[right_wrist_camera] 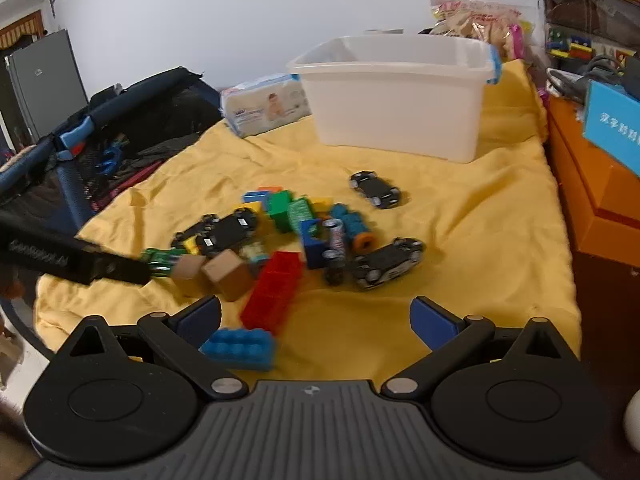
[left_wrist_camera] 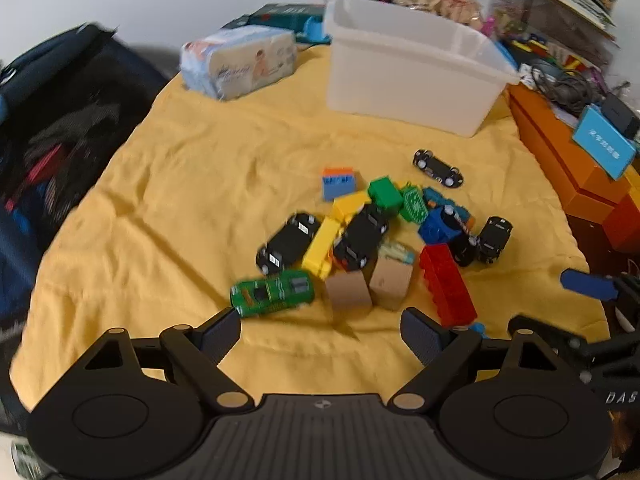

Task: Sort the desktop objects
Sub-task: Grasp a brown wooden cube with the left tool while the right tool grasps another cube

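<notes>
A pile of toys lies on a yellow cloth (left_wrist_camera: 180,184): several black toy cars (left_wrist_camera: 288,242), a green car (left_wrist_camera: 272,292), a long red brick (left_wrist_camera: 448,284), two brown cubes (left_wrist_camera: 348,290), yellow, green and blue bricks. One black car (left_wrist_camera: 438,168) lies apart, toward a white plastic bin (left_wrist_camera: 408,76). My left gripper (left_wrist_camera: 324,338) hovers open just short of the green car and cubes, nothing between its fingers. My right gripper (right_wrist_camera: 316,320) is open too, near the red brick (right_wrist_camera: 272,296) and a blue brick (right_wrist_camera: 240,348) by its left finger. The bin (right_wrist_camera: 396,96) stands behind the pile.
A pack of wipes (left_wrist_camera: 240,60) lies left of the bin. A dark mesh-sided bag or cot (left_wrist_camera: 60,128) borders the cloth on the left. Orange boxes (left_wrist_camera: 576,168) with cables and a blue card stand on the right. Snack bags and books are stacked at the back right.
</notes>
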`<act>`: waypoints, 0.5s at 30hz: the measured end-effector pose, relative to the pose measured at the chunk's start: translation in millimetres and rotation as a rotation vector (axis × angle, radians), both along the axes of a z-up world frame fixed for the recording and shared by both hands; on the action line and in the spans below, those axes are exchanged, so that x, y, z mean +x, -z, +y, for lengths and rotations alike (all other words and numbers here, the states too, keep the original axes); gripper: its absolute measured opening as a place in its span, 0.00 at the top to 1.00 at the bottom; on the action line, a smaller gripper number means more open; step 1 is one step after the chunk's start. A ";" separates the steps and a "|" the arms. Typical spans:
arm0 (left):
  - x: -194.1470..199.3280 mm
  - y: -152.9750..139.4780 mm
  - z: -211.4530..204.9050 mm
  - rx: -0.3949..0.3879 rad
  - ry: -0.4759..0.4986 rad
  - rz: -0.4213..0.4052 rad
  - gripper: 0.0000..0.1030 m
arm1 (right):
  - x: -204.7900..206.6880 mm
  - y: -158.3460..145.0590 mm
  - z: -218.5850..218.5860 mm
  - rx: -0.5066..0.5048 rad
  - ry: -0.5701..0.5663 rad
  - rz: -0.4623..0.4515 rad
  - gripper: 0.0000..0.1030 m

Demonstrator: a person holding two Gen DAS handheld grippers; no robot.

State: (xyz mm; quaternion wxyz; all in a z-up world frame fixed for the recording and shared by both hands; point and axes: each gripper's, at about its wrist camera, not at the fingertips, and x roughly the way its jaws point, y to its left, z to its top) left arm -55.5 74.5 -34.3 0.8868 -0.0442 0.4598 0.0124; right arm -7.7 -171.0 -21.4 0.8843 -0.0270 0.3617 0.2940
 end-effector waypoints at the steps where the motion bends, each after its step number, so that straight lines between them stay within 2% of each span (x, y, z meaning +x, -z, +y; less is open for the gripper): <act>1: 4.8 -2.9 1.8 0.000 0.044 -0.004 0.13 | -0.1 -1.9 5.4 -0.015 0.000 0.013 0.00; 3: 10.1 -6.7 4.6 -0.007 0.122 -0.011 0.16 | 0.7 -0.5 15.7 -0.022 0.015 0.054 0.05; 5: 10.7 -7.1 3.9 0.039 0.181 -0.023 0.16 | -0.6 5.5 24.3 -0.024 0.042 0.097 0.09; 6: 11.8 -5.9 5.2 0.058 0.204 -0.015 0.17 | -1.8 8.6 25.6 -0.015 0.062 0.118 0.22; 7: 12.8 -2.6 8.6 0.068 0.232 -0.002 0.20 | -2.4 12.3 25.5 0.008 0.081 0.156 0.43; 9: 13.0 5.3 22.0 0.064 0.254 0.013 0.36 | -4.0 17.9 28.3 0.008 0.100 0.231 0.65; 11: 12.8 15.5 33.0 0.081 0.272 0.021 0.47 | -10.4 18.9 33.8 -0.030 0.117 0.237 0.69; 15: 23.7 28.8 46.4 0.165 0.354 0.020 0.48 | -26.7 10.9 50.7 -0.084 0.082 0.165 0.68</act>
